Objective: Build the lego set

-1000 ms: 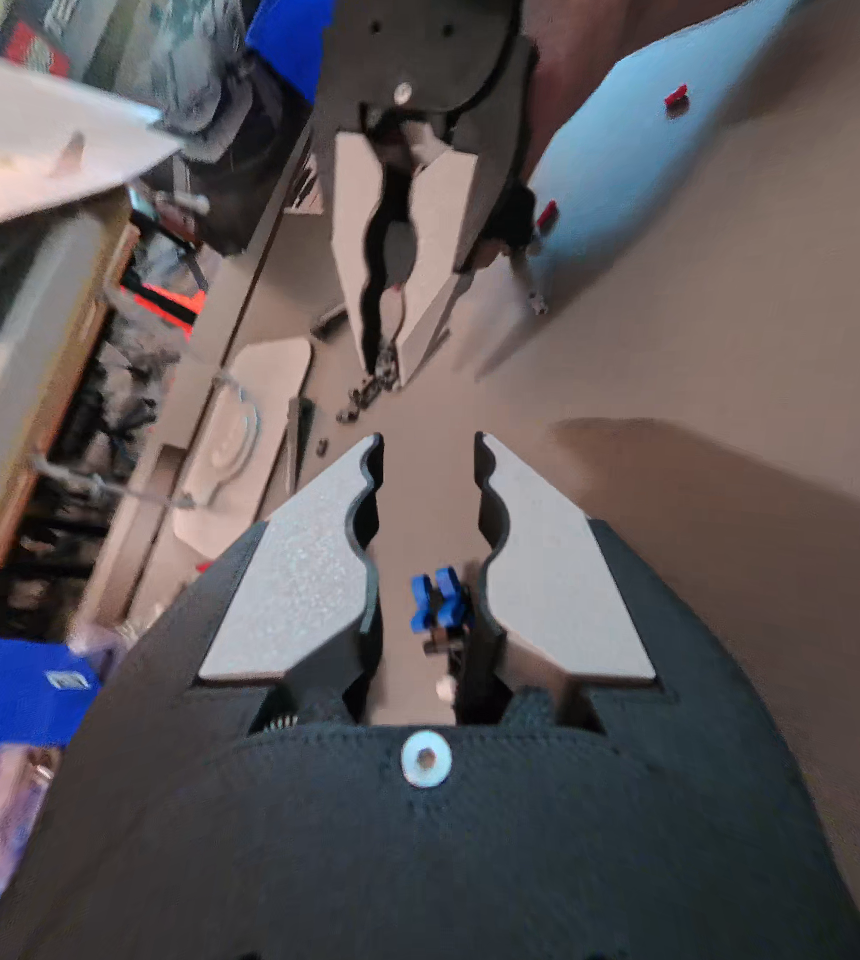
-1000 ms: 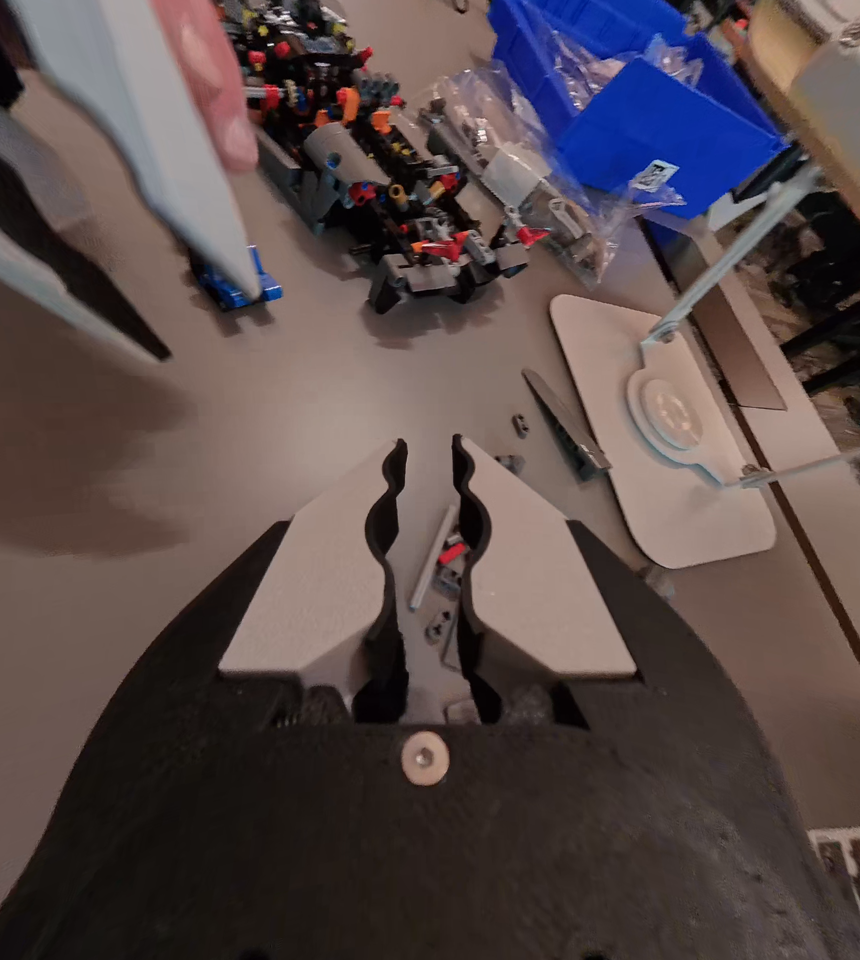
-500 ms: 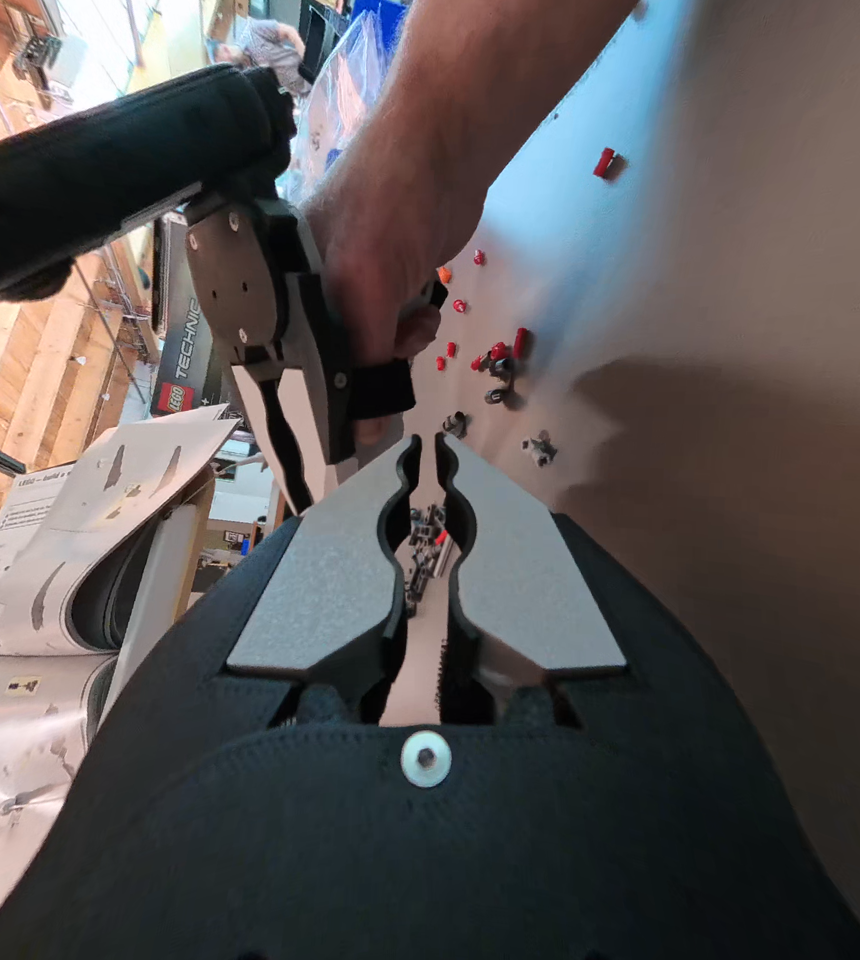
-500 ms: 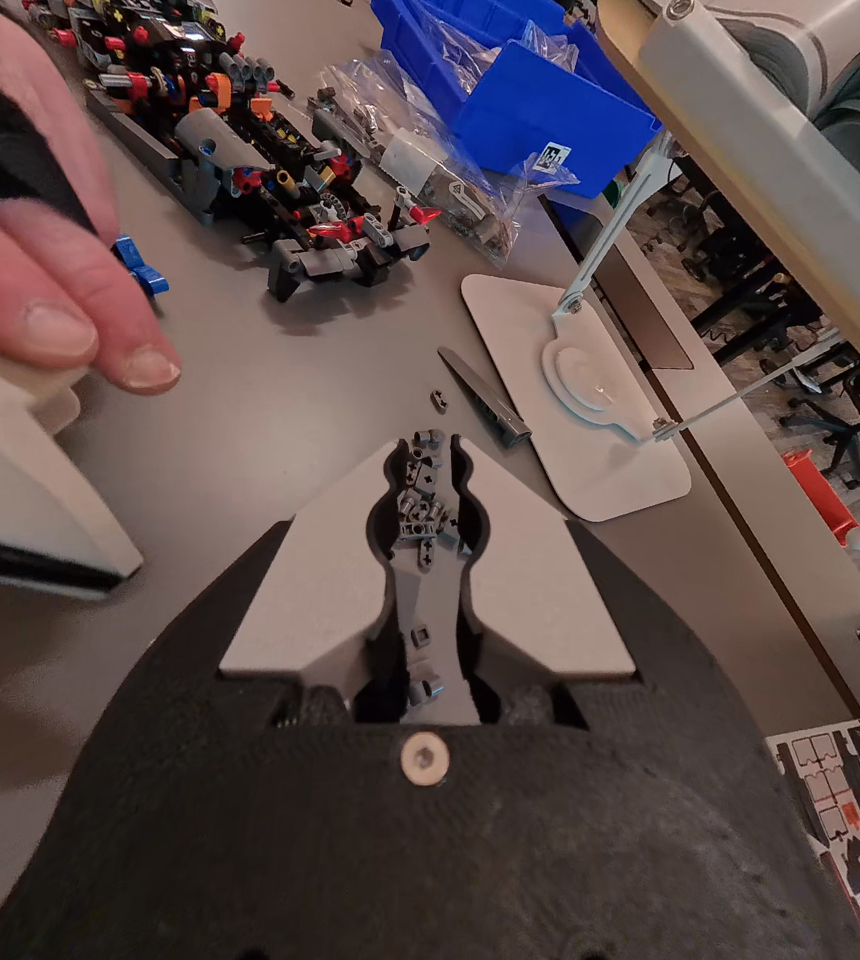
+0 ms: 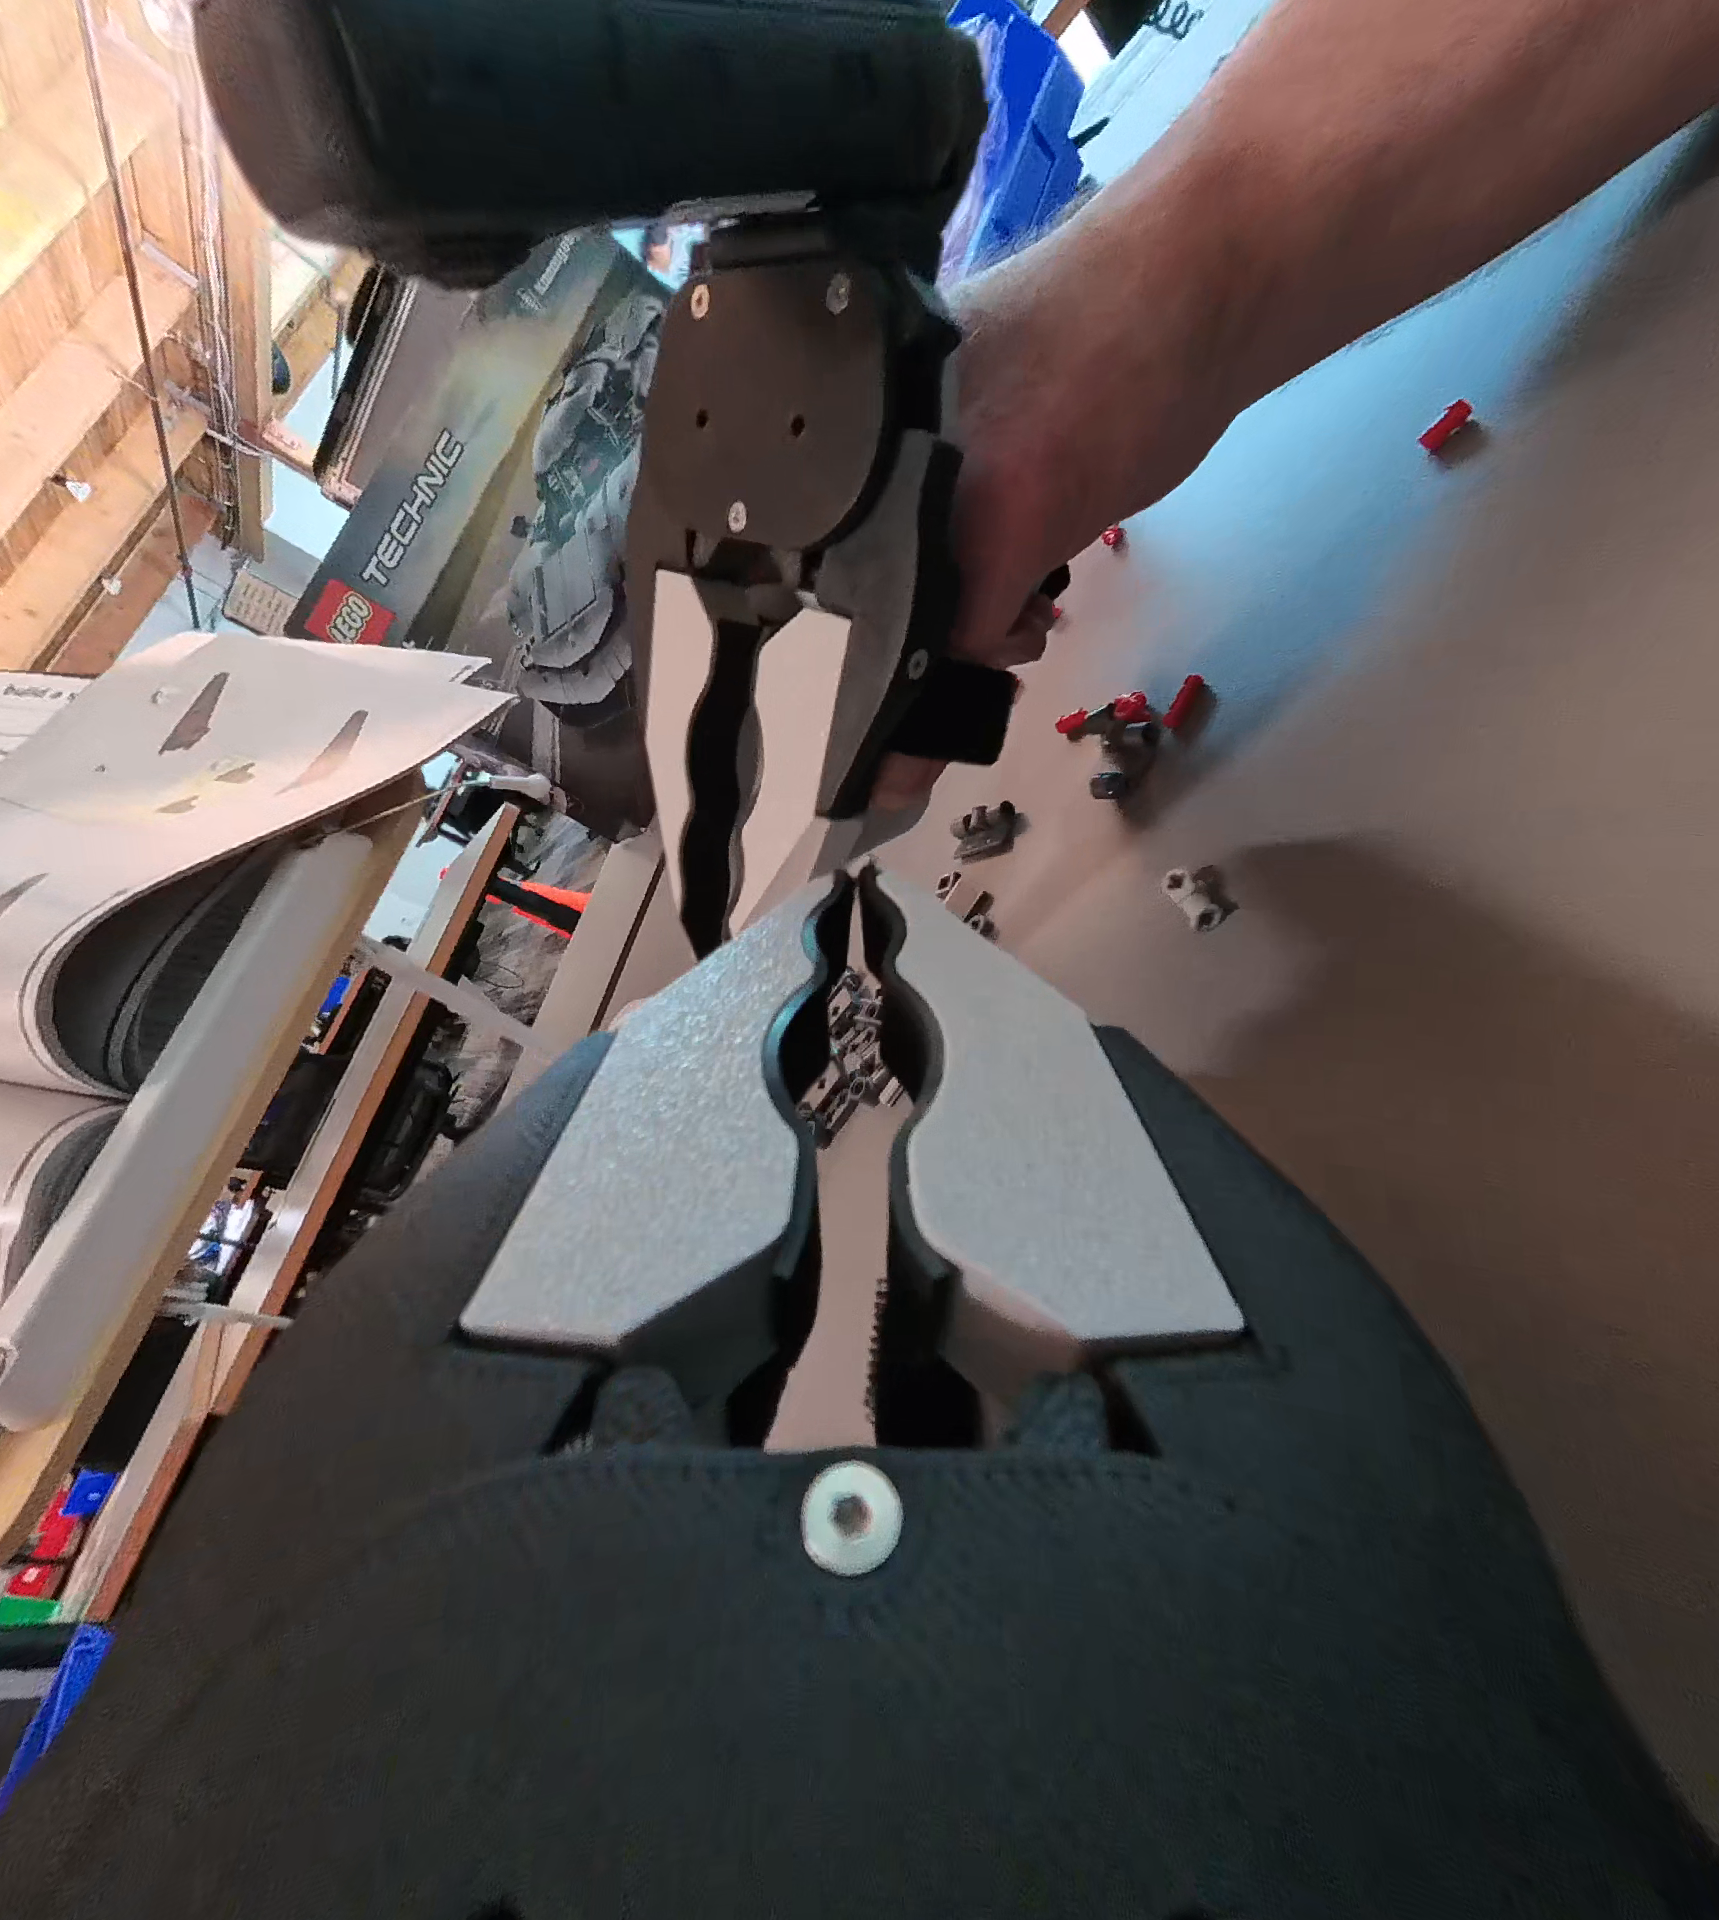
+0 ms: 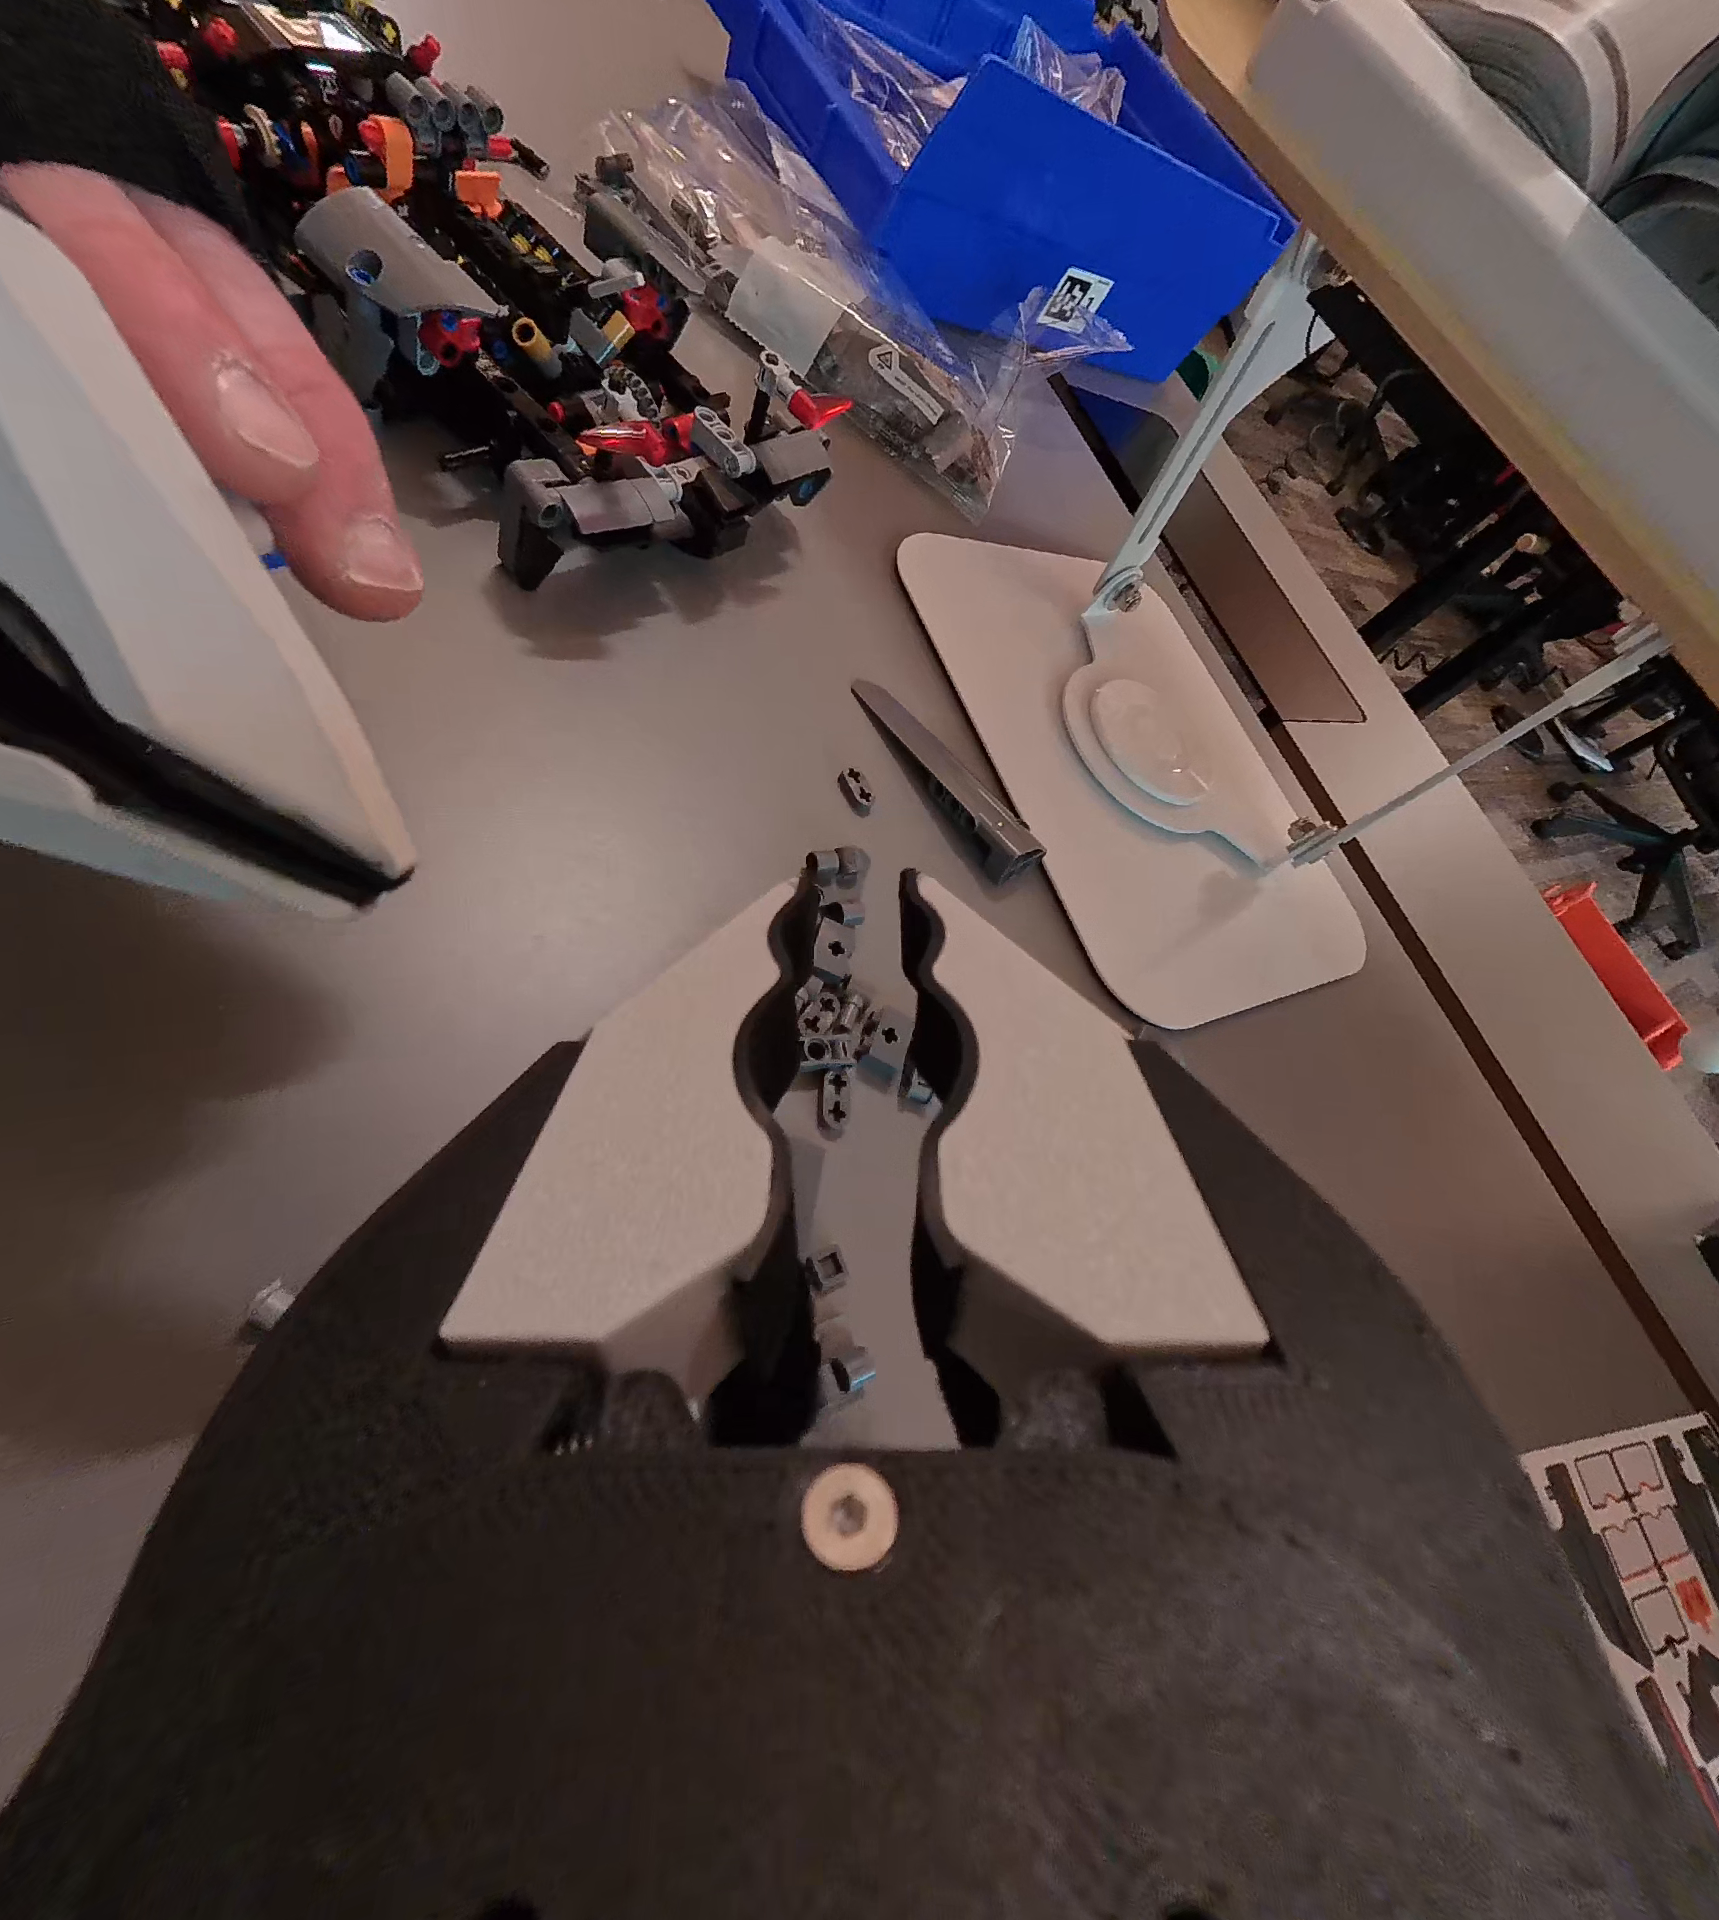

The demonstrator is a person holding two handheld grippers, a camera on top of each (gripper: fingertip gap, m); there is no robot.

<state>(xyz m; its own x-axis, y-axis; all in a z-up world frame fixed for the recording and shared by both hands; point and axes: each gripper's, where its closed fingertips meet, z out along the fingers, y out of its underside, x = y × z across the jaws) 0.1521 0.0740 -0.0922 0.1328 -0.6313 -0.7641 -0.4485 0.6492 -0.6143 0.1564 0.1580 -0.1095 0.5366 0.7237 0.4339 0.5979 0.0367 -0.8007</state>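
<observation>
Since a second ago the left tongs [image 5: 856, 883] were shut on nothing, while the right tongs [image 6: 855, 883] are kept a little open over grey bits [image 6: 839, 1029] on the worktop [image 6: 574, 748], none gripped.

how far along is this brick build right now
Done: a partly assembled brick model stands on the table. In hand: nothing visible. The left claw is shut, tips together; the right claw is open above a pile of small grey connectors. Left: those connectors, scattered red pieces and bags of parts lie loose.

Blue bins [image 6: 1063, 197], grey connector pieces [image 6: 839, 1029], red pins [image 5: 1185, 701], grey-brown table [image 6: 574, 748]
</observation>
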